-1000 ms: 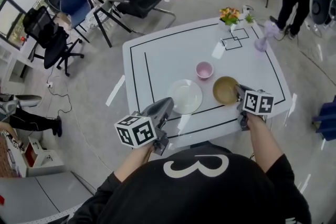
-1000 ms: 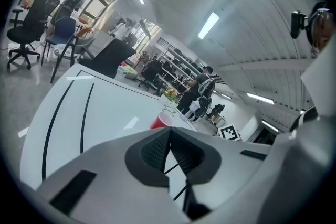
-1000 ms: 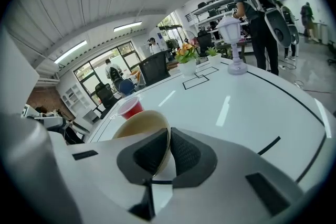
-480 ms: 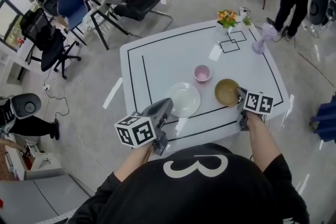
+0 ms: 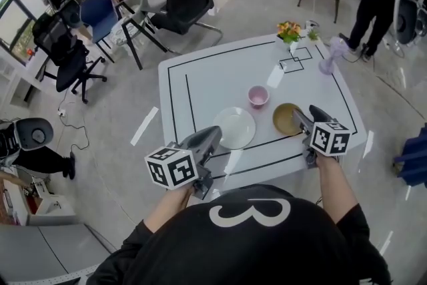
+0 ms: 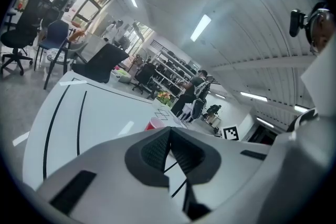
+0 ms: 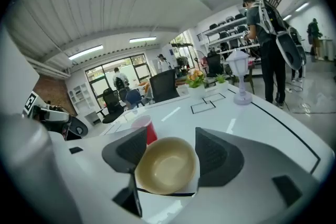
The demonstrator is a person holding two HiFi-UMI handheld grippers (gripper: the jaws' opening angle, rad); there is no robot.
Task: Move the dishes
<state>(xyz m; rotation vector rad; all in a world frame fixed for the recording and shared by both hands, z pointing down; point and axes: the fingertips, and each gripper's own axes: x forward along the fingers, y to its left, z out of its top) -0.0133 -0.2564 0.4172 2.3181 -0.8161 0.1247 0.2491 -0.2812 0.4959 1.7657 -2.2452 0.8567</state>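
Two claws hang over the near edge of the worktop [image 5: 213, 70], low in the head view. The left claw [image 6: 169, 136] is pressed together with nothing in it. Its tip points at the plate [image 5: 234, 127], which lies flat just ahead of it and a little to the right.

The right claw [image 7: 169, 147] has just been opening and its jaws now stand apart. The bowl [image 5: 285, 118] sits upright on the worktop between them, and the pads do not seem to press on it.

To my eye the bowl is the right hand's business. It lies straight down that claw's line, and being round it has no long axis to square up to. The left claw is well apart from it, with the plate in between.

The bowl stands close to the near edge, at the black tape lines [image 5: 267, 141], so there is little room on that side. The cup [image 5: 258, 96] stands just behind, between plate and bowl, and I'd say it could be knocked by a careless sweep.

Beyond it, the middle and upper left of the worktop are bare. The flowers [image 5: 289, 30] and a small lamp [image 5: 331, 53] keep to the far right corner, well apart from the dishes.
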